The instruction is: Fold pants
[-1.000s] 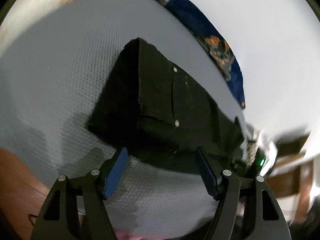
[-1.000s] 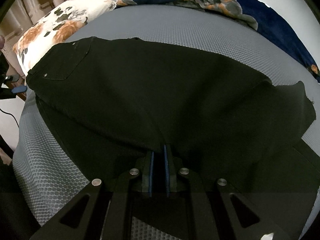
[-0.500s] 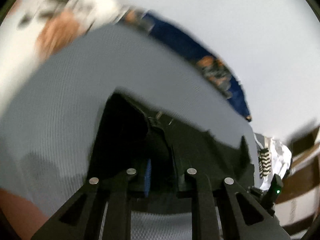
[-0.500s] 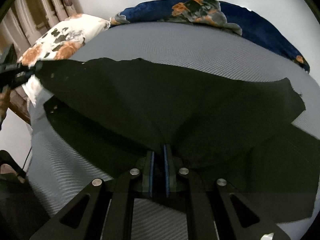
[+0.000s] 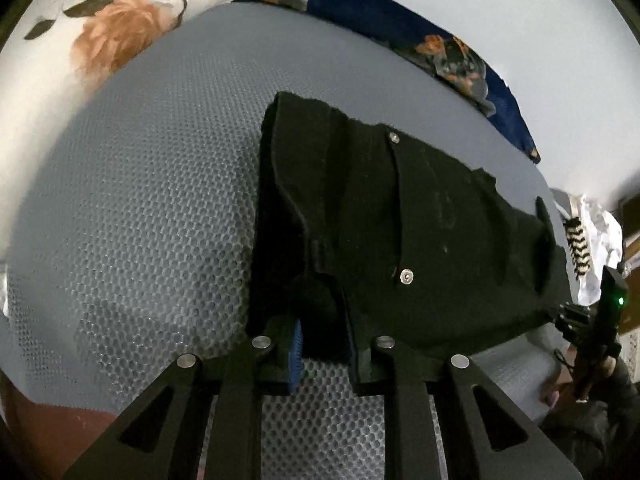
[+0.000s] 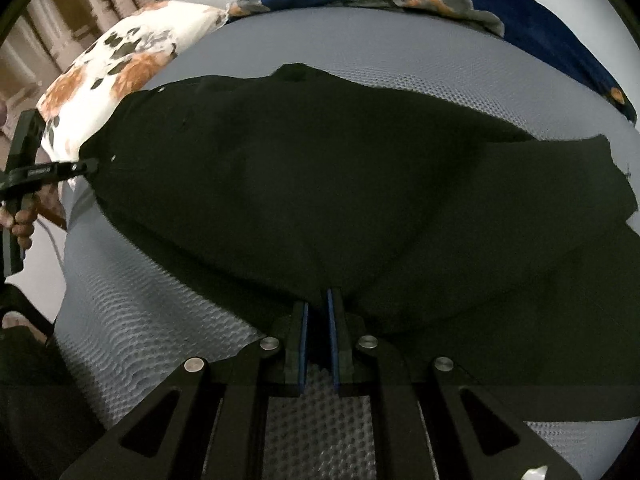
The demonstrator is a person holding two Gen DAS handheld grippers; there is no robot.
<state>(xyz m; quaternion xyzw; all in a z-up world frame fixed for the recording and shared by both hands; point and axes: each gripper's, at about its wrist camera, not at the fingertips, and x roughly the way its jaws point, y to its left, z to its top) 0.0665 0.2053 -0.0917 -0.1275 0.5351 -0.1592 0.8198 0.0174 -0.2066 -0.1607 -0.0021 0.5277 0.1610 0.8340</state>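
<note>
Black pants [image 5: 400,220] lie on a grey mesh mattress [image 5: 140,220], waist end near me in the left wrist view, with two metal rivets on a pocket. My left gripper [image 5: 322,340] is shut on the near waist edge. In the right wrist view the pants [image 6: 340,184] spread wide and are lifted off the mattress [image 6: 160,320]. My right gripper [image 6: 317,332] is shut on their near edge. The left gripper [image 6: 86,167] shows at far left, pinching the waist corner.
A floral white pillow [image 5: 80,28] and a dark blue floral blanket [image 5: 420,40] lie at the bed's far side. Curtains [image 6: 80,4] hang at the back left. White and striped cloth [image 5: 580,240] lies to the right. The other gripper [image 5: 592,320] shows at right.
My left gripper was open before the pants a second ago and has closed on the waist edge. Both grippers have lifted the pants and moved them across the mattress.
</note>
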